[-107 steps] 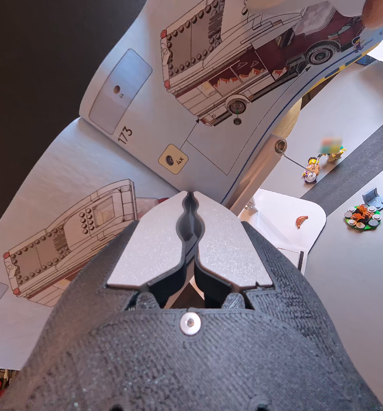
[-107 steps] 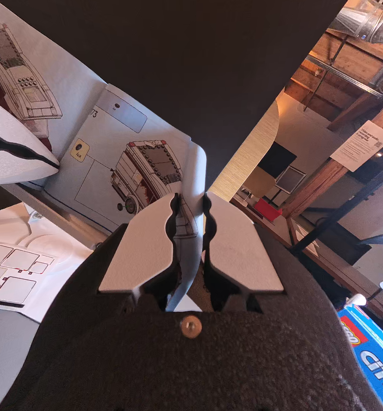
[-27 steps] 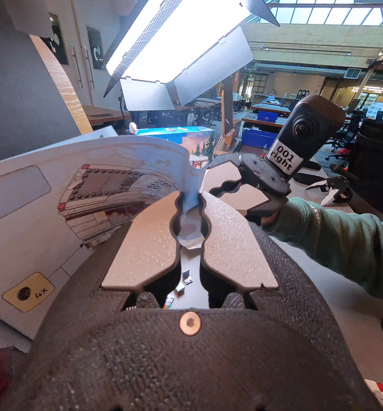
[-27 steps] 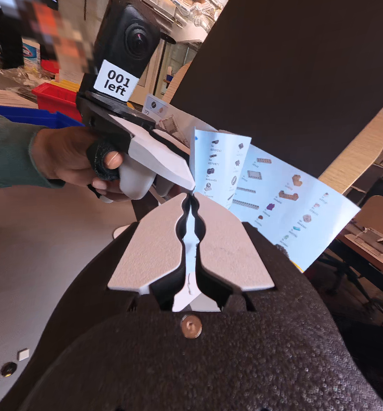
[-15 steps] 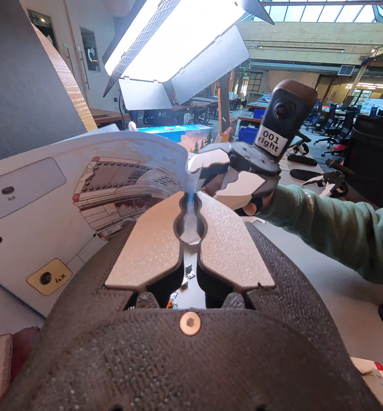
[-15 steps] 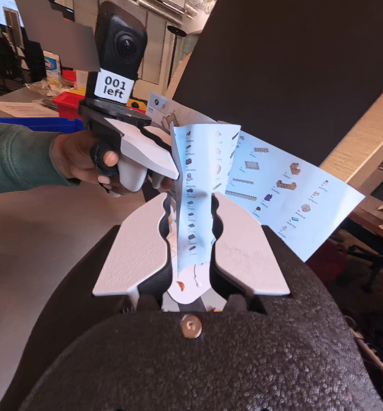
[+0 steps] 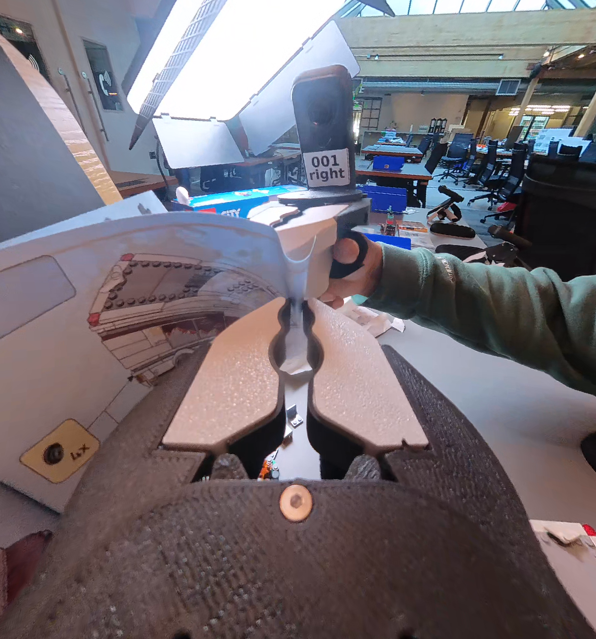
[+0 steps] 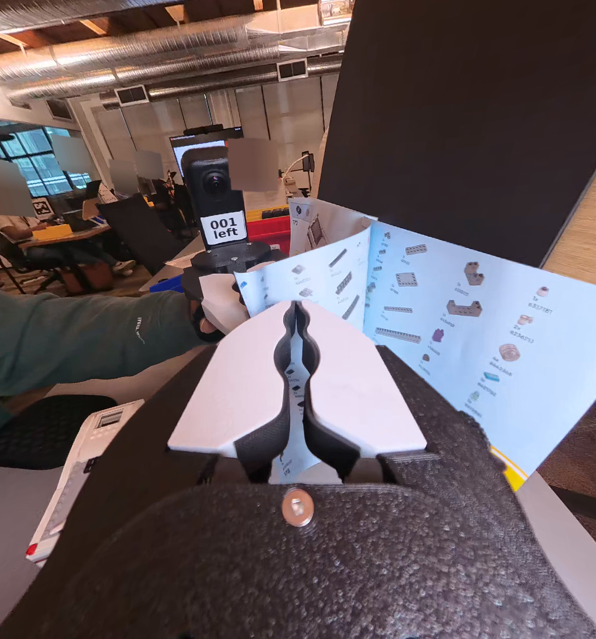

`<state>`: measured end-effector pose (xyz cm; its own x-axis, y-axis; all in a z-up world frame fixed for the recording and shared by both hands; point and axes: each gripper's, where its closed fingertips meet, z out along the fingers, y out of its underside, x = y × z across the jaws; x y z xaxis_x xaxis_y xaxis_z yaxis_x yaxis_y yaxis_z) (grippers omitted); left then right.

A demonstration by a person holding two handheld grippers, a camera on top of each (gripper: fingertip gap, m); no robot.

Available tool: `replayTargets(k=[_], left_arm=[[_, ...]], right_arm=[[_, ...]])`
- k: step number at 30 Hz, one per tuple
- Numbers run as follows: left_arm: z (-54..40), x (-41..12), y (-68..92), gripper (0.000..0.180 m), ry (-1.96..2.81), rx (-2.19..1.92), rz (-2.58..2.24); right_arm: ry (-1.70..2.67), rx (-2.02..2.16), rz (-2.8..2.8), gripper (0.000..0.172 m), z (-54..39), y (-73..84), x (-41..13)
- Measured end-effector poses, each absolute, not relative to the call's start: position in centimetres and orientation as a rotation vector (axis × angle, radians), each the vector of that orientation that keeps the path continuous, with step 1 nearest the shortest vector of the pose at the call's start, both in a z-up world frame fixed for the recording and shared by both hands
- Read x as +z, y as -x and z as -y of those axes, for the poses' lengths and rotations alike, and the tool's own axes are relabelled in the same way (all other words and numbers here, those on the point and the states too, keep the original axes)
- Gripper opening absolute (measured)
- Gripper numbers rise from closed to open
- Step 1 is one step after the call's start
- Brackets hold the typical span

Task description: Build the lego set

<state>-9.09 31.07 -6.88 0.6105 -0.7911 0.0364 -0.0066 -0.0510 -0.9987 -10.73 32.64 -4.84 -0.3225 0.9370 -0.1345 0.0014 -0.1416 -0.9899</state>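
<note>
A: The left tool [image 7: 295, 306] first. Its pads are clamped on a corner of a page of the booklet [image 7: 82, 311], and the paper runs down through the narrow slot between them. The right tool [image 8: 295, 304] is pinched shut on another leaf of the same booklet [image 8: 480, 328], a strip of printed paper showing between its closed fingers.

B: So where is the booklet?

A: Held up off the desk [image 7: 480, 397], open between the two tools. The drawing side faces the left tool, the parts-list side the right one. Behind the booklet stands a big dark panel [image 8: 462, 121].

B: How would it handle?

A: I'd judge it light and floppy. The pages bow and curl where they are pinched, so thin paper that can crease or tear. Best held near a page edge or corner, as both tools have it; nearer the spine it would be stiffer.

B: What else is around the booklet?

A: Largest first: the light [image 7: 237, 69] well above and beyond it. A blue box [image 7: 234, 202] lies behind its top edge. Beside the booklet, below the right tool, lies a white block-built piece [image 8: 92, 449] on the desk. Crumpled white paper [image 7: 376, 320] sits near the person's sleeve [image 7: 497, 311]. Below the booklet, seen through the left tool's fingers, small grey and orange bricks [image 7: 295, 420] dot the desk.

B: Anything in the way?

A: Each tool sits close to the other, with the sleeve crossing the desk just beside the booklet.
</note>
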Motion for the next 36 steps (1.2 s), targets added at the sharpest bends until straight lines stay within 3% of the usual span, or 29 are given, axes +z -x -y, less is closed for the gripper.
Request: replayTargets(k=[4,6,7,11,16,25,29,31,36], left_arm=[[-31.0,-6.9,9.5,0.006,1.499,-0.728,-0.698],[-31.0,-7.0,9.5,0.006,1.500,-0.727,-0.704],[-31.0,-7.1,9.3,0.006,1.500,-0.730,-0.714],[-31.1,-7.2,9.1,0.007,1.498,-0.711,-0.729],[-31.3,-7.5,9.9,0.003,1.513,-0.704,-0.706],[-31.1,-7.4,11.7,0.000,1.520,-0.709,-0.637],[-30.5,-6.9,13.0,0.000,1.508,-0.718,-0.580],[-30.2,-6.6,13.7,0.000,1.501,-0.712,-0.560],[-29.2,-5.7,15.5,0.000,1.481,-0.722,-0.511]], right_arm=[[1.126,1.511,1.355,0.005,-32.8,10.6,-5.3],[1.154,1.499,1.385,0.039,-32.4,11.0,-5.7],[1.161,1.490,1.396,0.043,-32.3,11.1,-5.8],[1.140,1.509,1.441,0.022,-31.9,11.5,-5.9],[1.138,1.516,1.437,0.010,-32.1,11.5,-5.9],[1.186,1.454,1.288,0.008,-35.8,10.7,-5.1],[1.447,1.012,0.973,0.011,-43.3,9.3,-6.1],[1.475,0.702,0.697,0.020,-46.7,5.7,-4.8],[0.993,0.599,0.901,0.023,-36.3,6.5,0.0]])
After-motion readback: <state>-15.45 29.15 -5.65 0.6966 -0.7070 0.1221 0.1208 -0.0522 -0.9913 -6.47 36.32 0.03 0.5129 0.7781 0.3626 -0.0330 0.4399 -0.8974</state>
